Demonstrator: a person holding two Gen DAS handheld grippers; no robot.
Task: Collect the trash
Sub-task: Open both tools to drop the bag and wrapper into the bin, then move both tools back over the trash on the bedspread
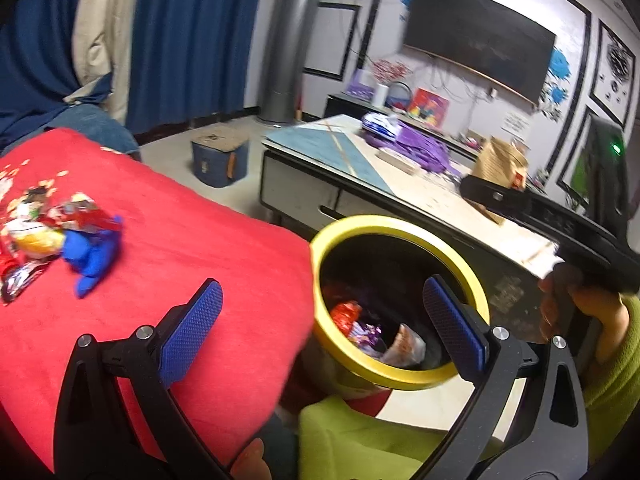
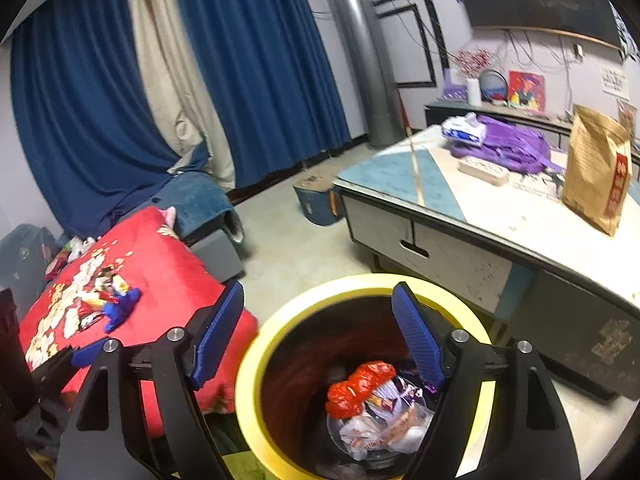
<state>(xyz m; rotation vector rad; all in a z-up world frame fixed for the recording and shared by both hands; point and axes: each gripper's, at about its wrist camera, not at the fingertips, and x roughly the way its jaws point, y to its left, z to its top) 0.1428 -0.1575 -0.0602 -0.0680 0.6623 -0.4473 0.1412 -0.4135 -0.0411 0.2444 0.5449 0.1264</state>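
The left claw (image 1: pixel 322 302) stands wide apart with nothing between its blue pads (image 1: pixel 188 328), one finger over the red blanket (image 1: pixel 192 248) and the other over the mouth of the yellow-rimmed bin (image 1: pixel 400 226). The right claw (image 2: pixel 318 332) is likewise spread wide and holds nothing; its right finger hangs over the bin's opening, its left over the blanket's edge. In the right wrist view the bin (image 2: pixel 256 360) sits just beside the blanket and in front of the low surface (image 2: pixel 500 216), and its bottom holds a crumpled red bag (image 2: pixel 358 386) on top of pale and purple wrappers (image 2: pixel 384 424). More trash remains on the blanket: a small heap of snack wrappers (image 1: pixel 36 236) with a crumpled blue piece (image 1: pixel 94 254) touching its right side, well apart from the bin. On the surface stand a brown paper bag (image 2: pixel 596 168) and a purple backpack (image 2: pixel 508 146).
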